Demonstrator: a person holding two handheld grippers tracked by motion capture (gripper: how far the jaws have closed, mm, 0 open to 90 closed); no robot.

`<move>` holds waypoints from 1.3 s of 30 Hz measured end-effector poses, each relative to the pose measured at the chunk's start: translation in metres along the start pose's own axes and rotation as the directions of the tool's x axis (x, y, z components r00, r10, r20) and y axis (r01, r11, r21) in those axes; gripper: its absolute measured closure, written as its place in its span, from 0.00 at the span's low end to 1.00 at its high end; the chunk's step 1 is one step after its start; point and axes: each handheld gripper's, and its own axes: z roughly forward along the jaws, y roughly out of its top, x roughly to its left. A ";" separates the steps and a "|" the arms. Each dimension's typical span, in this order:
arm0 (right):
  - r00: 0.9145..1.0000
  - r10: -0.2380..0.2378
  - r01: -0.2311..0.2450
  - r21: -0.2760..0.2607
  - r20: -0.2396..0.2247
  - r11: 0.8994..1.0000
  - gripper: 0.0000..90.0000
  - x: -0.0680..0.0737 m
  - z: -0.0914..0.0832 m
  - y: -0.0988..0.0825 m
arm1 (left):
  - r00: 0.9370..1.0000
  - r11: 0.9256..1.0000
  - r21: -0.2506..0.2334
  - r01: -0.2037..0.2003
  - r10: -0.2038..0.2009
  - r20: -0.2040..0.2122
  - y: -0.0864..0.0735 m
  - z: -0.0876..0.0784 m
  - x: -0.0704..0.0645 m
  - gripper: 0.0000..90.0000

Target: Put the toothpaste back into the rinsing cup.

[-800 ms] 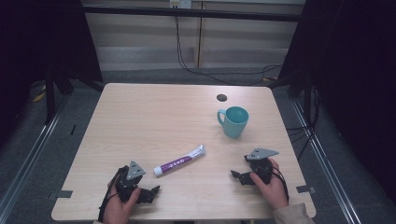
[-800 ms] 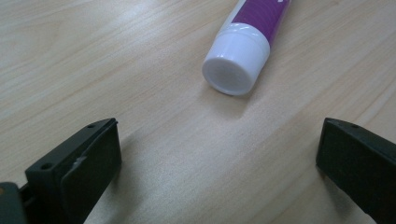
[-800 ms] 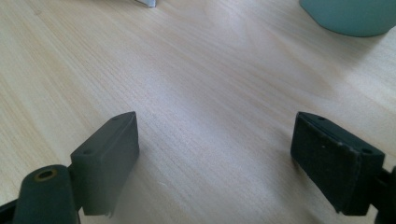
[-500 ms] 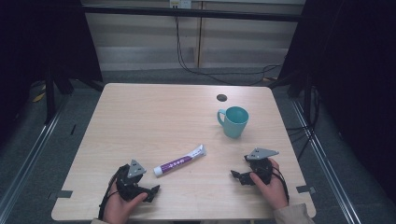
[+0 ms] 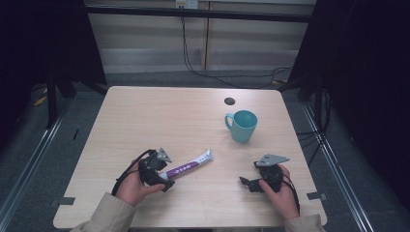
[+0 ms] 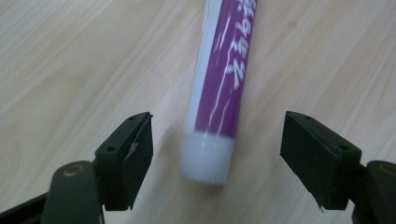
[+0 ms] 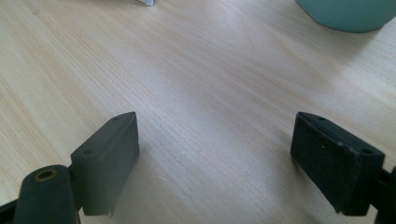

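Between my left gripper jaws: the toothpaste tube, cap end, ungrasped.
Both tongs gape wide; my right gripper frames bare table, teal mug at 1 o'clock.

**Black two-jaw grippers, beige sleeves**

The left black handheld two-jaw gripper carries a small grey three-cornered plate on top, and a black cable loops from its body back toward the wrist. The right black handheld two-jaw gripper bears a wider grey three-cornered plate with small holes. Up close, each jaw is a matte black rectangular block with two small recessed holes, pinned by a brass-coloured rivet. Both forearms wear light beige fabric sleeves.
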 end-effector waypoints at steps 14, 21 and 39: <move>1.000 0.015 -0.015 0.003 0.010 1.000 0.17 0.002 -0.001 0.000 | 0.986 0.976 0.172 -0.130 0.110 0.123 0.052 0.029 0.006 0.51; 1.000 0.018 -0.018 0.003 0.015 1.000 0.17 0.002 -0.001 -0.001 | 0.989 0.968 0.224 -0.113 0.087 0.123 0.064 0.040 0.007 0.56; 1.000 0.019 -0.019 0.004 0.014 1.000 0.17 0.002 -0.001 -0.001 | 0.998 0.964 0.260 -0.052 0.040 0.049 0.070 0.039 0.001 0.81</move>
